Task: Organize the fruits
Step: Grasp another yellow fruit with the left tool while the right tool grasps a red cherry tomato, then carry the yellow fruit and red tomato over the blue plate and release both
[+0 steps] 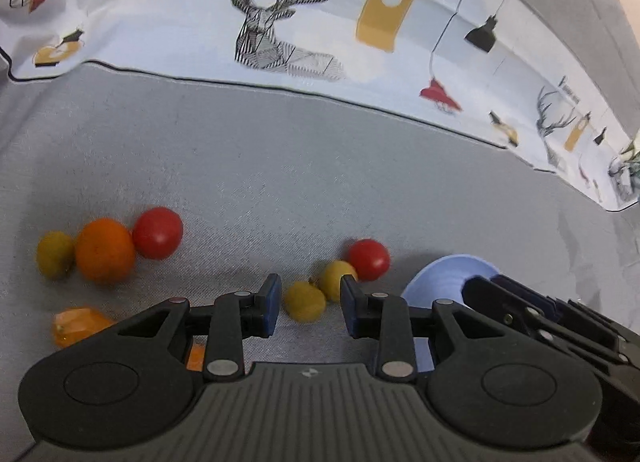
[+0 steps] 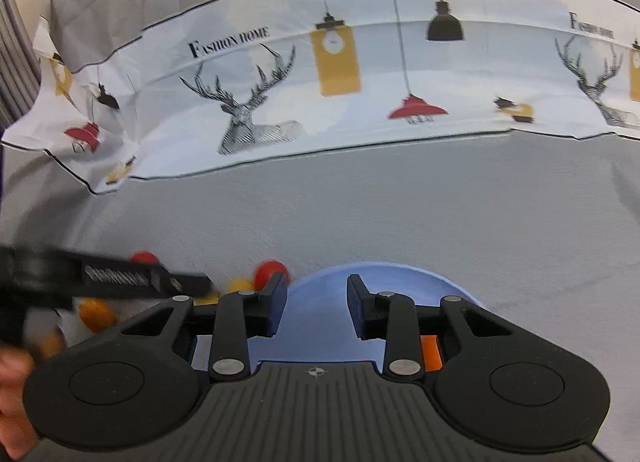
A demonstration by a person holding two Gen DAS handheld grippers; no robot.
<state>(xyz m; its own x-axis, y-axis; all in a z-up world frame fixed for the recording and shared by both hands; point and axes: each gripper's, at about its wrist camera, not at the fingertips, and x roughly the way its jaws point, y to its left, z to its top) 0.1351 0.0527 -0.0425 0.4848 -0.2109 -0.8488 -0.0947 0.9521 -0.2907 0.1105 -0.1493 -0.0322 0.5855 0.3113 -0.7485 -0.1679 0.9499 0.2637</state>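
Barely begun: the fruits lie loose on the grey cloth (image 1: pixel 320 165), red tomato (image 1: pixel 368 260) and yellow fruit (image 1: pixel 304 302) near its front edge beside the empty blue plate (image 2: pixel 384 282). Left gripper (image 1: pixel 308 308) and right gripper (image 2: pixel 317 308) both gape, holding nothing; a deer-print cloth (image 2: pixel 360 73) backs the far edge

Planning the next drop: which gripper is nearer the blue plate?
Right. The right gripper hangs open directly over the blue plate; the left gripper is beside it, over a yellow fruit.
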